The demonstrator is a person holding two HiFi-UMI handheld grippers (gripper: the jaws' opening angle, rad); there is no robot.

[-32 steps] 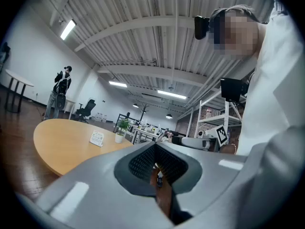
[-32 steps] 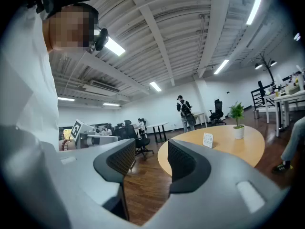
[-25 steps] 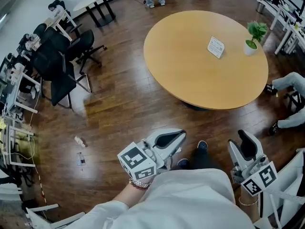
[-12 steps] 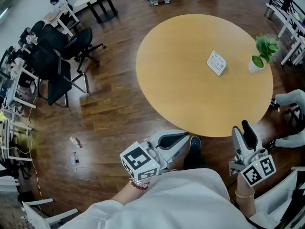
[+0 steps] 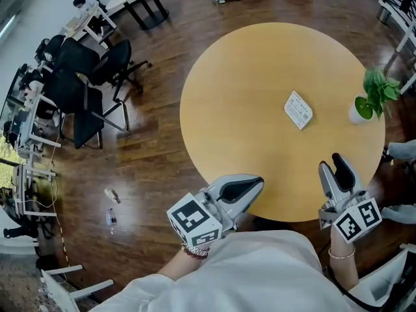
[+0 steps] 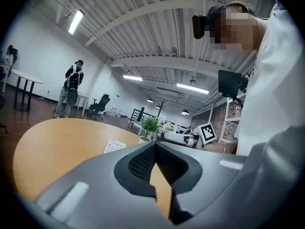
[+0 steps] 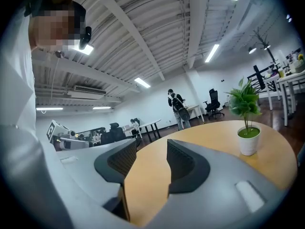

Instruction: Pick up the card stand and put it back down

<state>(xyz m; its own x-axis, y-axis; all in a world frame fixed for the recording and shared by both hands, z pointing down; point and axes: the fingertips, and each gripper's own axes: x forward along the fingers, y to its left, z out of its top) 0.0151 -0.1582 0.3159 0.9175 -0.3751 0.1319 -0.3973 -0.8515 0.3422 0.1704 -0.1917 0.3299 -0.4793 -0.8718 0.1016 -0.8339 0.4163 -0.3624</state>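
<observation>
Head view, surface: A round, light wooden surface point(image 5: 260, 96) is seen standing on a dark plank floor point(image 5: 156, 155).
Head view, card stand: The small white printed card stand point(image 5: 298, 110) is set on the right part of the surface, well apart from both grippers.
Head view, neighbour: A green leafy plant in a white pot point(image 5: 359, 111) is placed near the card stand, to its right and close to the rim, with a gap between the two.
Head view, grippers: The left hand-held gripper point(image 5: 253, 186) is held at the near rim. The right hand-held gripper point(image 5: 336, 163) is held at the rim further right. Bare wood is seen between it and the card stand.
Head view, surroundings: Black office chairs point(image 5: 84, 90) are grouped at the left, and a small bottle point(image 5: 110, 217) lies on the floor.
Left gripper view: The jaws are brought together at their tips, with nothing gripped. The card stand point(image 6: 114, 145) is seen beyond them, with the plant point(image 6: 150, 126) behind it.
Right gripper view: The jaws are held moderately wide, with the surface point(image 7: 209, 137) showing between them. The plant point(image 7: 248, 128) is seen ahead at the right, and a standing person point(image 7: 177, 106) is seen beyond the surface.
</observation>
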